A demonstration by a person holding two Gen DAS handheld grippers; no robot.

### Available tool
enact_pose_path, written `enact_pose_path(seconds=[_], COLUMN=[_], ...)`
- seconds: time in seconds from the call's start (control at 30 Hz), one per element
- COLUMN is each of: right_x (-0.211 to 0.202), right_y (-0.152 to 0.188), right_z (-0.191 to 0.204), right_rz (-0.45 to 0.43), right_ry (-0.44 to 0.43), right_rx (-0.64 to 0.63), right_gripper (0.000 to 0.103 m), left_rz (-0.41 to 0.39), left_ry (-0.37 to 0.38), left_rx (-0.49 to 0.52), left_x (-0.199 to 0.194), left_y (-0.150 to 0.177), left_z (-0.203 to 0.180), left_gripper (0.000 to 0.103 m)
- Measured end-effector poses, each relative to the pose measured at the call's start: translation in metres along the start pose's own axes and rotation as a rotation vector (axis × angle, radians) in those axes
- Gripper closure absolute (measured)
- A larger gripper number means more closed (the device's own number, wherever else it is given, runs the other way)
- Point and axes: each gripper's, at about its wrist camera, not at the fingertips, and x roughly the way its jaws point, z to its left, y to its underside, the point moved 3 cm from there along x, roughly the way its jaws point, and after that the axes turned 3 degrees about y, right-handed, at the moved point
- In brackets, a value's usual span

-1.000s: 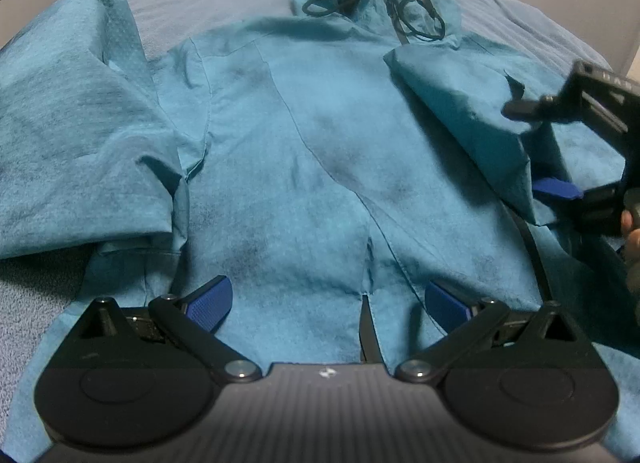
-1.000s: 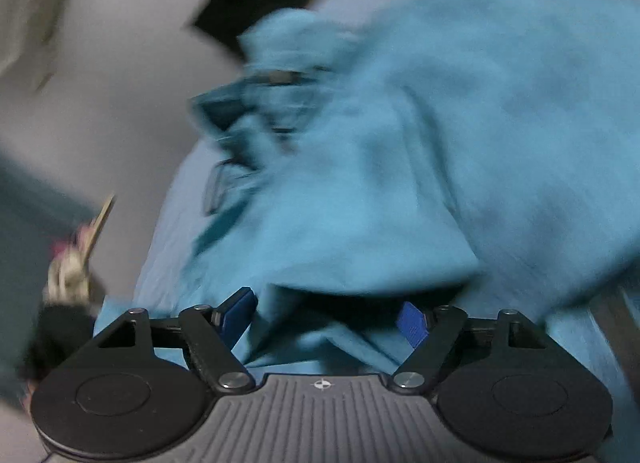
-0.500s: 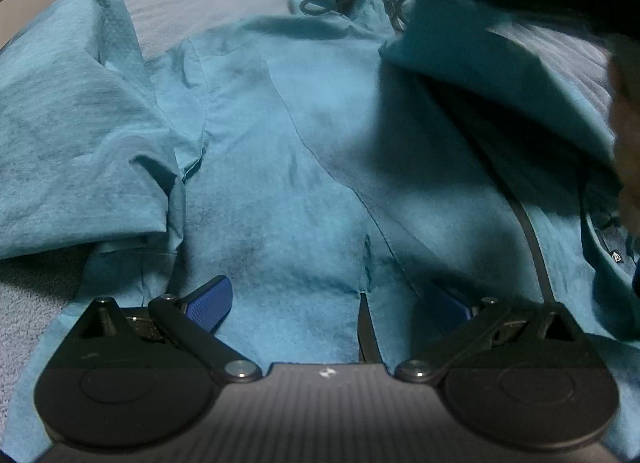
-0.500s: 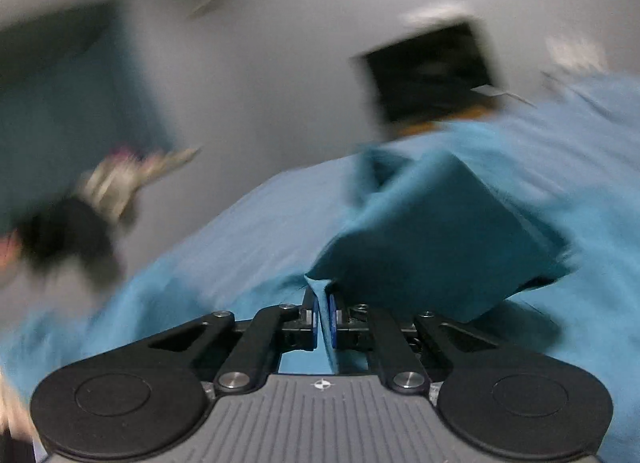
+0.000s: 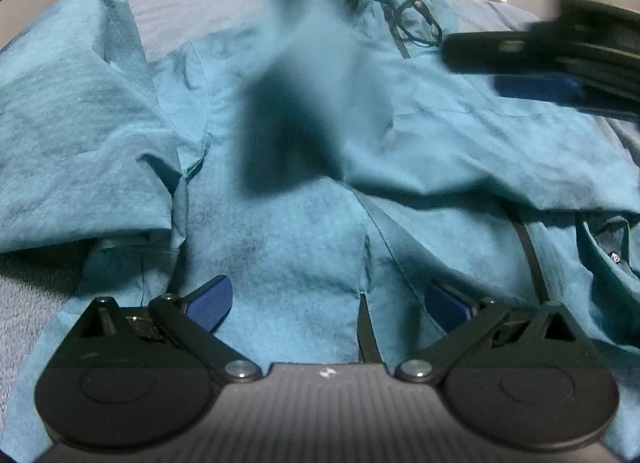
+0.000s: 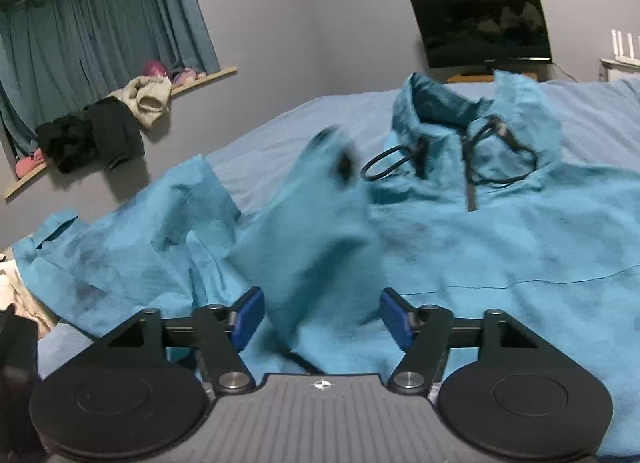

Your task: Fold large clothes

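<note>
Both grippers are standing with their jaws apart. Over the hem, the left gripper (image 5: 328, 303) is hovering wide open with only flat cloth between its blue pads. The right gripper (image 6: 322, 315) has just been opening, and a blurred sleeve (image 6: 316, 231) is hanging between its pads with neither pad pressing on it.

Front side up, the teal jacket (image 5: 288, 255) is lying spread on the blue bedsheet (image 6: 280, 131), its long axis running from the hem by the left gripper to the collar (image 6: 460, 115) at the far end (black drawcords are looping on either side of the zip there). Its other sleeve (image 5: 76, 135) is lying folded inward.

Beyond the bed, a dark monitor (image 6: 484, 29) is standing against a grey wall, and teal curtains (image 6: 92, 39) are hanging above a ledge piled with clothes.

Motion blur is smearing the loose sleeve, so its cuff is hard to make out, and the right gripper's housing is cutting off the cloth beneath.
</note>
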Motion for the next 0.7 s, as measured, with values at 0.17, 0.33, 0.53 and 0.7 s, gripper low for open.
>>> enact_pose_path(seconds=[0.17,0.33,0.53,0.7], right_x=[-0.002,-0.040,-0.041,-0.018], right_y=[-0.006,0.006,0.041,0.061], right_z=[-0.021,-0.073,-0.136,-0.167], right_rz=[0.026,0.035,0.024,0.139], right_ry=[0.032,0.223,0.332,0.390], right_rx=[-0.001,-0.068,-0.014,0.045], right_gripper=[0.029,0.030,0.034,0.035], left_rz=[-0.063,-0.181,-0.145,-0.029], left_ry=[-0.011,0.016,-0.086,-0.266], left_rx=[-0.007,-0.007,0.026,0.111], left_x=[-0.013,-0.037,0.002,0.055], left_y=[0.001,-0.017,-0.071,-0.064], left_z=[0.000,-0.004,-0.017,-0.018], left_gripper=[0.000,0.000,0.000,0.000])
